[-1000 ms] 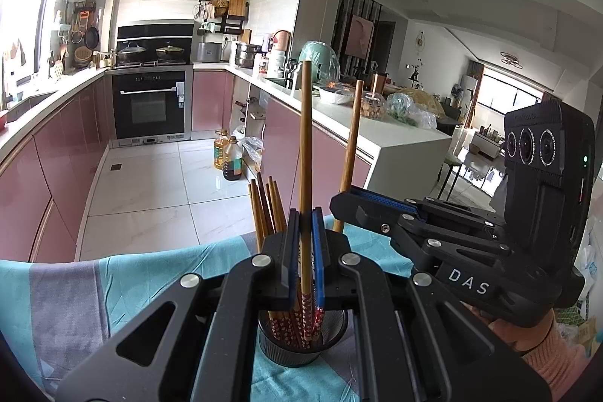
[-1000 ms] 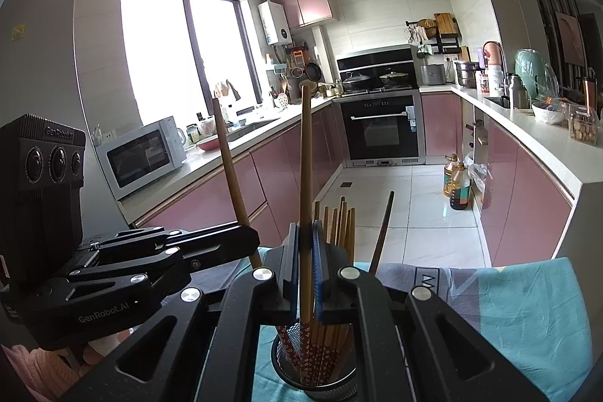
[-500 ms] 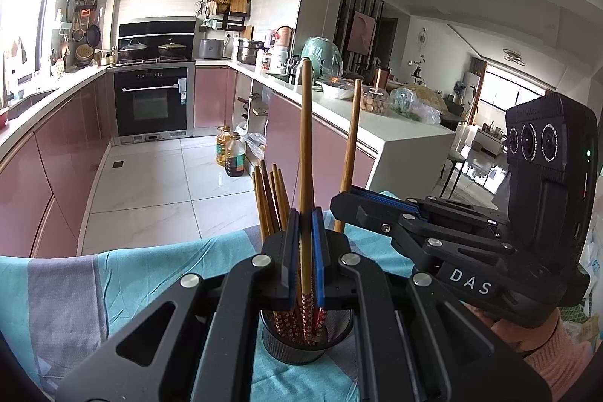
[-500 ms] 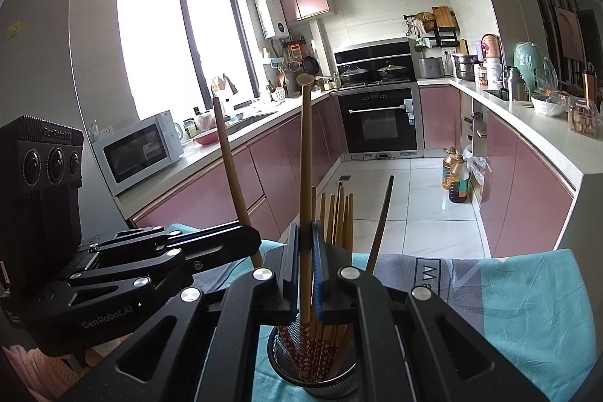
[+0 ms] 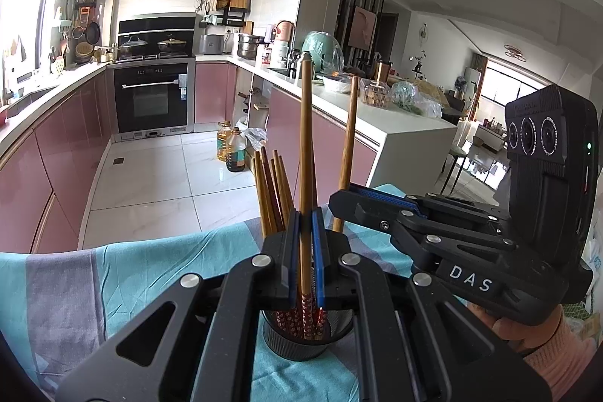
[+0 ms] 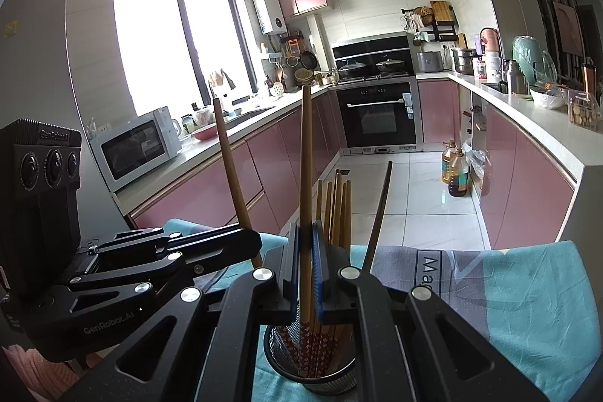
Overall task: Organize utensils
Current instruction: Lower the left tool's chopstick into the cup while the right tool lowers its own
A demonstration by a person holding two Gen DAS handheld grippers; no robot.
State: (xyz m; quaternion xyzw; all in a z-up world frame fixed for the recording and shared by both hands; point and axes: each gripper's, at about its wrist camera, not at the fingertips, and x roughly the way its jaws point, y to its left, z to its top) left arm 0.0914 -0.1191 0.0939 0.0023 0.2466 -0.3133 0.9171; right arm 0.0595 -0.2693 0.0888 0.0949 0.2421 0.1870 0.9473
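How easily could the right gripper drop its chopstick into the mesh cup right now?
Probably easily: the right gripper holds its chopstick upright, patterned end already inside the mesh cup, with nothing visibly blocking it.

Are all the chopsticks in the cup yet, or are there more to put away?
Nearly. A bunch of brown wooden chopsticks already stands in the black mesh cup. The left claw is shut on one long wooden chopstick and the right claw on another, both over the cup. None show lying on the teal cloth.

Both the left gripper (image 5: pixel 305 247) and right gripper (image 6: pixel 305 262), side by side, have fingers clamped.
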